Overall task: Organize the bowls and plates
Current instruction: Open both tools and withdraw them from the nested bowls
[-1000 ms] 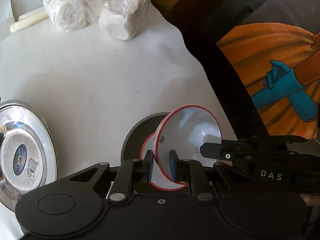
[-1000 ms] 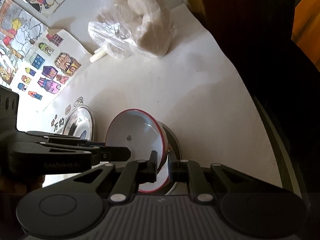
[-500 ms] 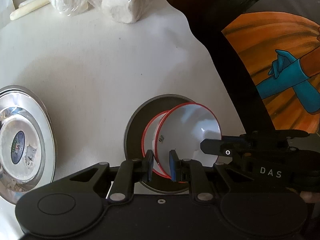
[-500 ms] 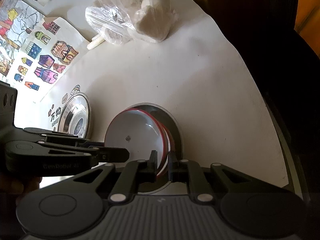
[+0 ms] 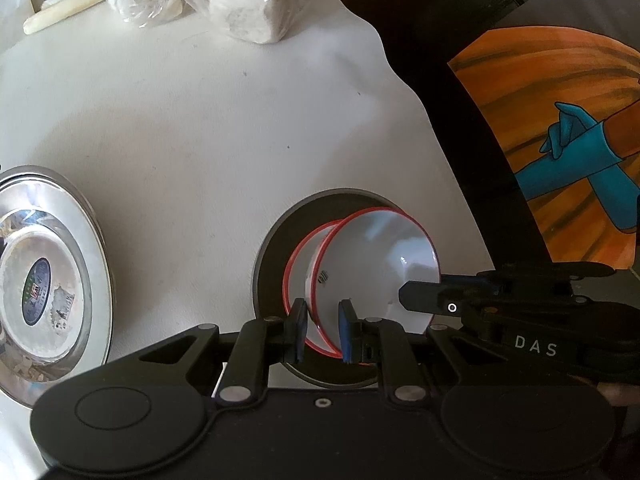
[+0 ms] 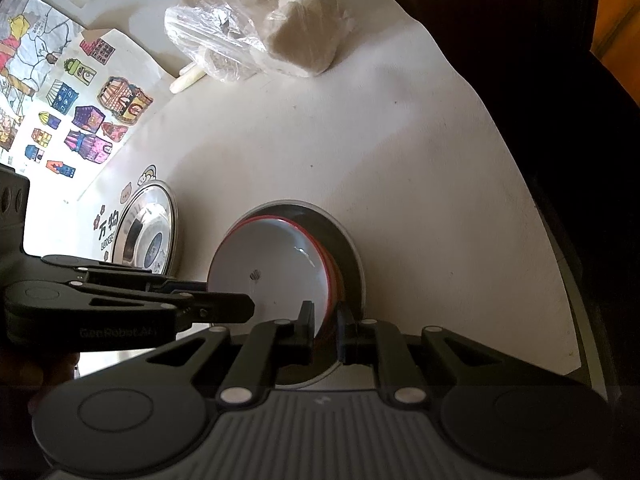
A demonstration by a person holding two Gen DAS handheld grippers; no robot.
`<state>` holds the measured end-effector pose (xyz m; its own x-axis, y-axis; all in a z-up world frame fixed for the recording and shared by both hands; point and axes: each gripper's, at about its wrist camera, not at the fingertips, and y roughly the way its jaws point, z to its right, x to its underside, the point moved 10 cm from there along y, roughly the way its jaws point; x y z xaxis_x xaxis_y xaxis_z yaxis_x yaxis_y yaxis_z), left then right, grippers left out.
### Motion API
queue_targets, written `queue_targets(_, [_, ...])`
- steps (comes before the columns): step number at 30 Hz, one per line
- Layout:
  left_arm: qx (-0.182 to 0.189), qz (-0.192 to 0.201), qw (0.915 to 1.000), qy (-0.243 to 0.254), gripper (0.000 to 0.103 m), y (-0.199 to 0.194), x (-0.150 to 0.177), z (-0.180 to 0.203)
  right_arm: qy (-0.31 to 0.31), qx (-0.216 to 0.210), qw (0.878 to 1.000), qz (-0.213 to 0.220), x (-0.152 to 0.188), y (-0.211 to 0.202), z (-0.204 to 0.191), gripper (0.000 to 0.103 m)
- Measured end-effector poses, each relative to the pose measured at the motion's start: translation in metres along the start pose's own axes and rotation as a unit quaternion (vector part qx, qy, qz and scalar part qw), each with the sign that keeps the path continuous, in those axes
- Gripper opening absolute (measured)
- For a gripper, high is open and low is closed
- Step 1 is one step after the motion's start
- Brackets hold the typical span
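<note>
Gripping, left gripper: fingers clamp the near rim of the red-rimmed bowl.
Steel plate: well left of the bowl.
Dark plate: under the nested bowls.
Right gripper: pinches the same bowl's rim opposite.

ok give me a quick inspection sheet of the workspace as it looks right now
surface: white table, a few small specks.
job's things: two nested red-rimmed white bowls over a dark grey plate; steel plate apart to the left.
clutter: plastic bag of pale lumps at the far edge, a pale stick beside it.
grippers: left gripper and right gripper, jaws each closed on the bowl rims.
cables: nothing seen.
surroundings: stickers and drawings on the wall; orange picture to the right.
</note>
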<state>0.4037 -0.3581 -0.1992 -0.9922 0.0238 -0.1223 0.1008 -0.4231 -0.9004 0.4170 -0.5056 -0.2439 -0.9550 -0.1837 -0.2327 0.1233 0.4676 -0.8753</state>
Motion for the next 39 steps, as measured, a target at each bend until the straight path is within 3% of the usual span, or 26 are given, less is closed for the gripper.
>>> queue_targets(14, [-0.005, 0.009, 0.9999, -0.007, 0.019, -0.005, -0.001, 0.001, -0.015, -0.002, 1.000, -0.005, 0.000, 0.003, -0.005, 0.025])
queue_targets(17, [-0.016, 0.011, 0.9997, -0.012, 0.028, -0.006, -0.001, -0.001, -0.017, -0.001, 1.000, -0.005, 0.000, 0.003, -0.006, 0.027])
queue_targets(22, [-0.013, 0.018, 0.9994, -0.025, 0.028, -0.009, 0.001, -0.003, -0.023, -0.001, 1.000, -0.003, -0.001, 0.002, -0.008, 0.031])
queue_targets(25, [-0.012, 0.027, 0.9991, -0.028, 0.030, -0.014, 0.000, -0.005, -0.027, -0.004, 1.000, 0.001, -0.001, -0.001, -0.011, 0.038])
queue_targets(28, [-0.016, 0.040, 0.9984, -0.037, 0.044, -0.022, -0.001, -0.008, -0.035, -0.008, 0.999, 0.009, -0.003, -0.007, -0.014, 0.049])
queue_targets(30, [-0.020, 0.050, 0.9976, -0.044, 0.055, -0.028, -0.004, -0.012, -0.042, 0.000, 0.999, 0.016, -0.005, -0.012, -0.014, 0.063])
queue_targets(34, [-0.028, 0.066, 0.9957, -0.058, 0.070, -0.042, -0.006, -0.024, -0.042, 0.010, 0.999, 0.028, -0.009, -0.021, -0.008, 0.075])
queue_targets(36, [-0.036, 0.070, 0.9950, -0.062, 0.083, -0.046, -0.005, -0.029, -0.040, 0.019, 0.999, 0.032, -0.011, -0.024, -0.004, 0.093])
queue_targets(39, [-0.057, 0.059, 0.9949, -0.060, 0.102, -0.048, -0.002, -0.035, -0.036, 0.041, 0.998, 0.035, -0.013, -0.028, 0.006, 0.103])
